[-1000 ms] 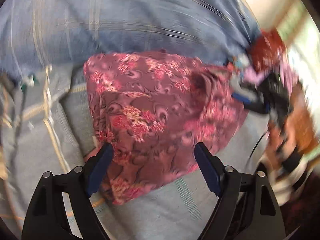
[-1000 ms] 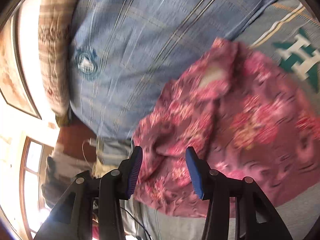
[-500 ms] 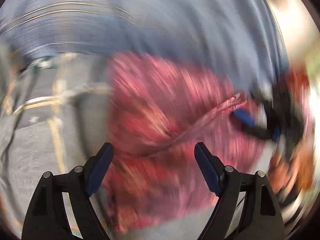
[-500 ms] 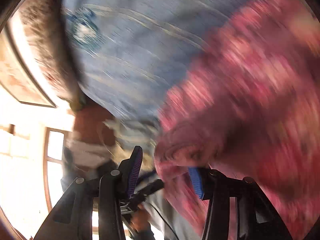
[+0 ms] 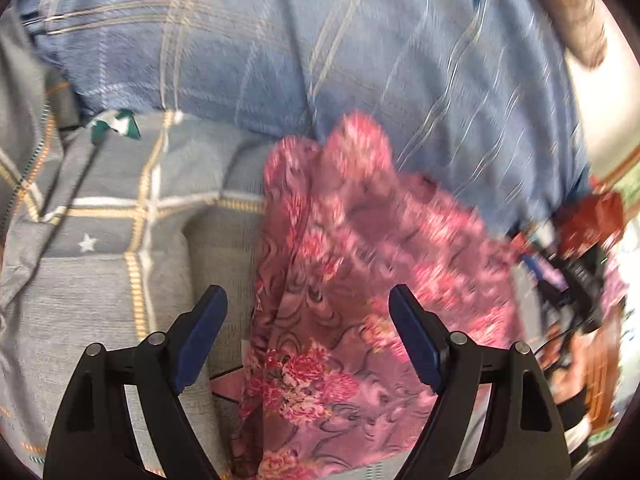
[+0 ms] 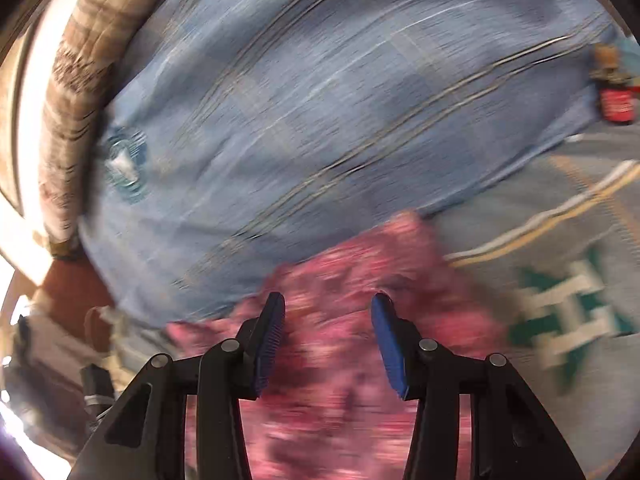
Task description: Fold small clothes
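Note:
A small pink and maroon floral garment (image 5: 352, 300) lies bunched on the grey checked bedsheet (image 5: 120, 248). It also shows, blurred, in the right wrist view (image 6: 352, 360). My left gripper (image 5: 308, 336) is open, its blue pads (image 5: 202, 332) wide apart above the garment's near left part. My right gripper (image 6: 328, 340) is open over the garment, with cloth showing between its pads (image 6: 388, 344). I cannot tell whether either touches the cloth.
A large blue plaid pillow (image 5: 320, 52) lies behind the garment, also in the right wrist view (image 6: 320, 100). A brown quilted cushion (image 6: 76, 88) stands at the far left. A teal and white pattern (image 6: 568, 320) marks the sheet. Clutter (image 5: 580, 248) sits at the bed's right edge.
The garment went from lying spread flat to bunched and folded over toward the right. Both grippers swung fast; the right one moved in over the cloth. Both stay open.

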Tool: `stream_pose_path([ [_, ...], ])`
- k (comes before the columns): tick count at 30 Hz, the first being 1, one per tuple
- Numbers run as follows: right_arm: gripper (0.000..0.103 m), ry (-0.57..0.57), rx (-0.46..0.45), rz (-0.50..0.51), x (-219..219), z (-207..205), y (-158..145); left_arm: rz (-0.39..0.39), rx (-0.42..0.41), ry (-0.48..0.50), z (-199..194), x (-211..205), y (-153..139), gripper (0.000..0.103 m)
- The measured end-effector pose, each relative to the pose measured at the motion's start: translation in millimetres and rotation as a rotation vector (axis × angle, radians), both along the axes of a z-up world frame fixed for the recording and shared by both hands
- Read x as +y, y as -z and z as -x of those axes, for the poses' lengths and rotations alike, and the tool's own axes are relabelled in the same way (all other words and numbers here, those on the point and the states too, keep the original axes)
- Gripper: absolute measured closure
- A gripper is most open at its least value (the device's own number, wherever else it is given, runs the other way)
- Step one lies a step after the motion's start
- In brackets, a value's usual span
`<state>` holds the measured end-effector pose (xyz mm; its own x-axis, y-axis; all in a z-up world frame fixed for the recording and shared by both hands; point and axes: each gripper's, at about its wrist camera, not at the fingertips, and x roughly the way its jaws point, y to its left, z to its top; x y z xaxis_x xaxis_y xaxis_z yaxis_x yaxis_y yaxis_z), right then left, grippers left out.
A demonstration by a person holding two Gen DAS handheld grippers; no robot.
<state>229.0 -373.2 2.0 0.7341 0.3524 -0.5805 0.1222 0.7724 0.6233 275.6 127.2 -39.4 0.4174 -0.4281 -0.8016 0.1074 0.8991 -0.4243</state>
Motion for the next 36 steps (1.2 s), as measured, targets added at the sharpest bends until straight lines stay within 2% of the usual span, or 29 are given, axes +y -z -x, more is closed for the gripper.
stream_pose_path([
  [2, 0.054, 0.04, 0.036, 0.033, -17, 5, 7, -0.054, 0.016, 0.002, -1, -7, 8, 0.02],
  [5, 0.054, 0.056, 0.072, 0.116, -21, 3, 14, -0.1, 0.021, 0.007, -4, -15, 16, 0.02],
  [8, 0.049, 0.03, 0.083, 0.141, -20, -4, 23, -0.141, 0.04, 0.026, -9, -23, 27, 0.02],
  [10, 0.049, 0.023, 0.109, 0.199, -16, -13, 29, -0.164, 0.047, 0.031, -11, -28, 31, 0.02],
  [12, 0.05, 0.01, 0.128, 0.245, -10, -23, 36, -0.164, 0.018, 0.025, -12, -29, 29, 0.02],
  [15, 0.059, -0.006, 0.139, 0.287, 1, -36, 40, -0.107, 0.0, 0.003, -14, -27, 25, 0.025],
  [18, 0.057, -0.014, 0.141, 0.301, 5, -42, 37, -0.078, -0.019, 0.002, -15, -30, 16, 0.025],
  [22, 0.057, -0.028, 0.147, 0.329, 6, -45, 33, -0.169, -0.069, -0.003, -27, -47, 11, 0.025],
  [25, 0.057, -0.026, 0.14, 0.323, 4, -47, 32, -0.178, -0.057, -0.002, -40, -54, 22, 0.025],
  [26, 0.057, -0.03, 0.143, 0.324, 4, -49, 33, -0.186, -0.04, 0.002, -45, -57, 27, 0.03],
  [27, 0.057, -0.039, 0.154, 0.326, 4, -51, 35, -0.176, -0.023, 0.003, -49, -56, 31, 0.039],
  [29, 0.06, -0.058, 0.177, 0.337, 3, -55, 41, -0.17, -0.015, -0.003, -53, -56, 30, 0.072],
  [30, 0.065, -0.06, 0.174, 0.346, 4, -56, 41, -0.149, -0.006, 0.003, -54, -55, 29, 0.082],
  [31, 0.078, -0.058, 0.164, 0.361, 3, -55, 39, -0.126, -0.001, 0.005, -53, -54, 25, 0.086],
  [33, 0.094, -0.052, 0.147, 0.393, 1, -52, 33, -0.127, -0.028, -0.009, -45, -53, 14, 0.088],
  [36, 0.095, -0.063, 0.109, 0.381, 0, -43, 21, -0.127, -0.067, -0.018, -33, -55, -1, 0.088],
])
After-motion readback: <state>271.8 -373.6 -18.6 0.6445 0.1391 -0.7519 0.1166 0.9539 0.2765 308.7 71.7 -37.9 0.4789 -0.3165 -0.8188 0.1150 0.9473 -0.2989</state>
